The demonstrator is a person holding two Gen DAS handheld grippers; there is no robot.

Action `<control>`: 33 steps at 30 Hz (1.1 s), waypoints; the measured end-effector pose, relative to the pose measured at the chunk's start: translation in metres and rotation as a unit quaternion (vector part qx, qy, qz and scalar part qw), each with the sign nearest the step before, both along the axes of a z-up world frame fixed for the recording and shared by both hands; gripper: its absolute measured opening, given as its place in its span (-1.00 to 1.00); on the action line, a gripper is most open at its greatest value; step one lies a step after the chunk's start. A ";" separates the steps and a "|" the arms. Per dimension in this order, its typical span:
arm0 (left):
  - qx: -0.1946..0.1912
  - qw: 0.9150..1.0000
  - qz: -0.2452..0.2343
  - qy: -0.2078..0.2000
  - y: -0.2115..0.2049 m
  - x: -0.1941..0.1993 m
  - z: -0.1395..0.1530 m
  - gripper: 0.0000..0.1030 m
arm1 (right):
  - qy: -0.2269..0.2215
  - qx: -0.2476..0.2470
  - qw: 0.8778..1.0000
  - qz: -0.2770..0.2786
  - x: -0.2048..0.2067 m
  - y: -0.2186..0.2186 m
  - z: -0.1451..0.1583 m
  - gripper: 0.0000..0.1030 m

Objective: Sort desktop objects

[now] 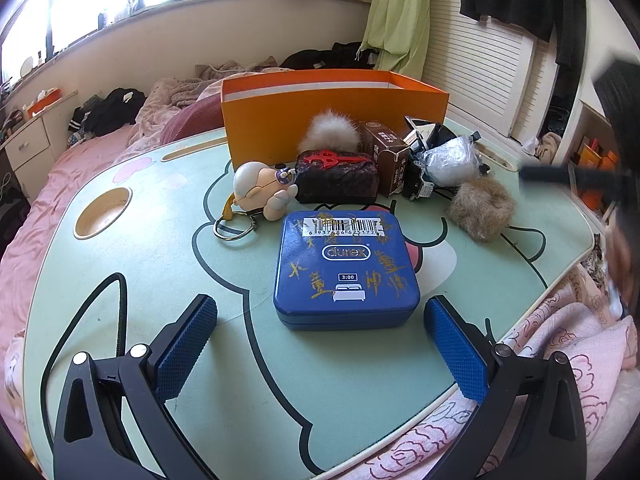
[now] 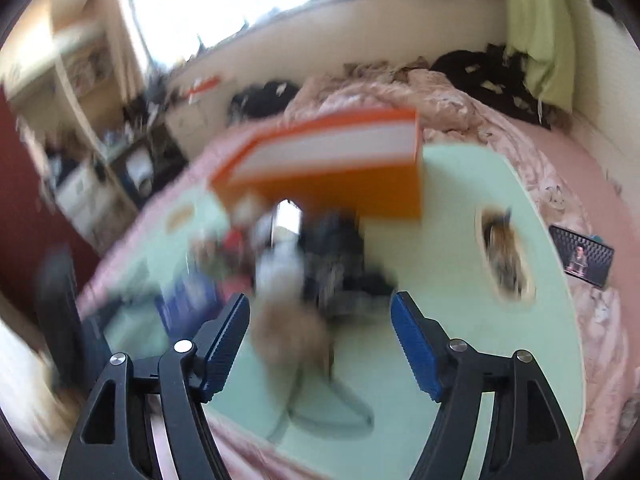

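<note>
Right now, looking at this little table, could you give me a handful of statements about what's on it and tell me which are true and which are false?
1. The blue tin lies flat between the open fingers of the left gripper. True; the pads are not touching it.
2. The orange box stands at the far side of the table, behind the other things. True.
3. The keyring figure lies inside the orange box. False; it lies on the table, left of the tin.
4. The right gripper is clamped on the brown fur ball. False; its jaws are open and hold nothing.
5. The tin's lid is off. False; it is closed.
</note>
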State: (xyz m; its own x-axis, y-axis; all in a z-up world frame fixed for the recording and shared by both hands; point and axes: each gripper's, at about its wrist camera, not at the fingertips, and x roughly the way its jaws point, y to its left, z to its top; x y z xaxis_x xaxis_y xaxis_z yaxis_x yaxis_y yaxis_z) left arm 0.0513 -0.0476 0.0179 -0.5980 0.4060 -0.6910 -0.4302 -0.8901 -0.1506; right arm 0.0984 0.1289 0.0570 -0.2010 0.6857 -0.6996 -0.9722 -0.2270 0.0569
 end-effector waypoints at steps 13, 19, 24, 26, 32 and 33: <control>-0.002 1.000 -0.006 0.002 0.001 -0.001 -0.001 0.99 | -0.093 0.081 0.992 0.014 -0.020 -0.017 -0.051 1.00; -0.002 1.000 -0.008 0.002 0.001 -0.001 -0.001 0.99 | -0.093 0.083 0.992 0.016 -0.020 -0.017 -0.050 1.00; -0.003 1.000 -0.010 0.002 0.001 0.000 -0.001 1.00 | -0.094 0.083 0.992 0.017 -0.020 -0.016 -0.051 1.00; -0.003 1.000 -0.011 0.003 0.001 -0.001 -0.002 1.00 | -0.094 0.083 0.992 0.018 -0.020 -0.016 -0.050 1.00; -0.003 1.000 -0.014 0.003 0.001 0.000 -0.001 0.99 | -0.094 0.084 0.992 0.020 -0.020 -0.017 -0.051 1.00; -0.004 1.000 -0.015 0.003 0.001 0.000 -0.001 1.00 | -0.094 0.084 0.992 0.020 -0.020 -0.017 -0.050 1.00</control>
State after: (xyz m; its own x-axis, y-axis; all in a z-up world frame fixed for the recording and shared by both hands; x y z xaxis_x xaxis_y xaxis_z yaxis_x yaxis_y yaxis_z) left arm 0.0512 -0.0470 0.0165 -0.5901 0.4189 -0.6901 -0.4577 -0.8778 -0.1414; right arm 0.0786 0.1121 0.0067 -0.1075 0.7897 -0.6040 -0.9520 -0.2569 -0.1664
